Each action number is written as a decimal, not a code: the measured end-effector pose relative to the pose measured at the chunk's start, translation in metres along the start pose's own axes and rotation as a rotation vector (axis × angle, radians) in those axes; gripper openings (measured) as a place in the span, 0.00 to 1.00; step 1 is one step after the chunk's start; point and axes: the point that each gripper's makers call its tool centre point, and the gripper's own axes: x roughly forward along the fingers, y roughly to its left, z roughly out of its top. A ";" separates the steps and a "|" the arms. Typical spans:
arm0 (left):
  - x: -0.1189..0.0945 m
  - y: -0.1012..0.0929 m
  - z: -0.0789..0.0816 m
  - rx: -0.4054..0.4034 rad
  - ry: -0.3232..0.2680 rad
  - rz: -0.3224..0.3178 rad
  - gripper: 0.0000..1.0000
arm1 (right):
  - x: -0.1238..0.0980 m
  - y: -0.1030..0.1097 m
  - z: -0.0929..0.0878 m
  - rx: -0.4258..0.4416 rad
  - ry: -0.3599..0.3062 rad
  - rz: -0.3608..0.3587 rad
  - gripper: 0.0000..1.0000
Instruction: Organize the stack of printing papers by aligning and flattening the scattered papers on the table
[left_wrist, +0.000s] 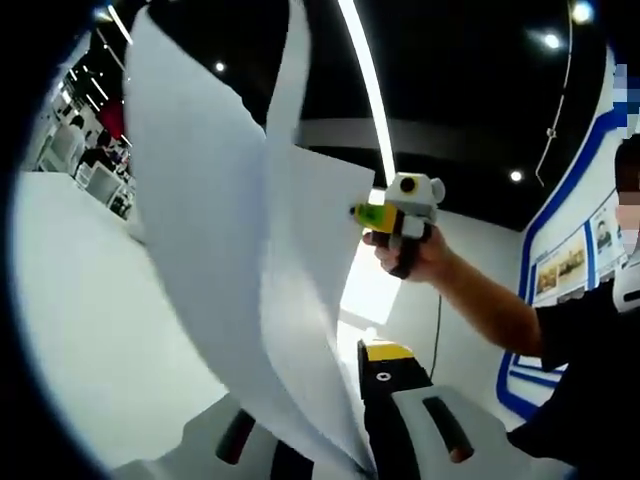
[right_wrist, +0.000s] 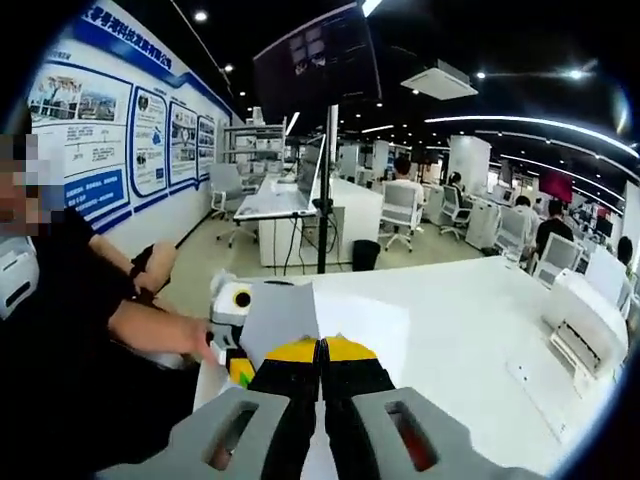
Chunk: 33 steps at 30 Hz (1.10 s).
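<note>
A sheaf of white printing papers (left_wrist: 230, 250) stands upright in the left gripper view, bent and fanned, with its lower edge pinched in my left gripper (left_wrist: 365, 370). Its left jaw is hidden behind the sheets. My right gripper (left_wrist: 372, 213), held by a hand, meets the papers' right edge higher up. In the right gripper view the right gripper (right_wrist: 320, 345) has its yellow-tipped jaws pressed together, and the papers (right_wrist: 372, 328) spread out just beyond the tips. The left gripper (right_wrist: 232, 310) shows left of them, over the white table (right_wrist: 470, 320).
A white table surface (left_wrist: 90, 330) lies behind the sheets. A white printer-like box (right_wrist: 585, 320) stands at the table's right end. The person's arm (right_wrist: 150, 330) reaches in from the left. Desks, chairs and seated people fill the office behind.
</note>
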 end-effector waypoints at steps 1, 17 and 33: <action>0.000 0.000 0.000 0.006 0.001 0.001 0.14 | 0.000 0.001 -0.001 0.005 0.001 -0.001 0.00; -0.001 -0.003 -0.001 0.042 0.013 -0.019 0.06 | -0.004 0.000 -0.007 -0.047 0.003 -0.026 0.11; 0.001 -0.020 -0.003 0.091 0.023 -0.098 0.06 | -0.016 -0.020 -0.011 -0.019 -0.085 0.014 0.43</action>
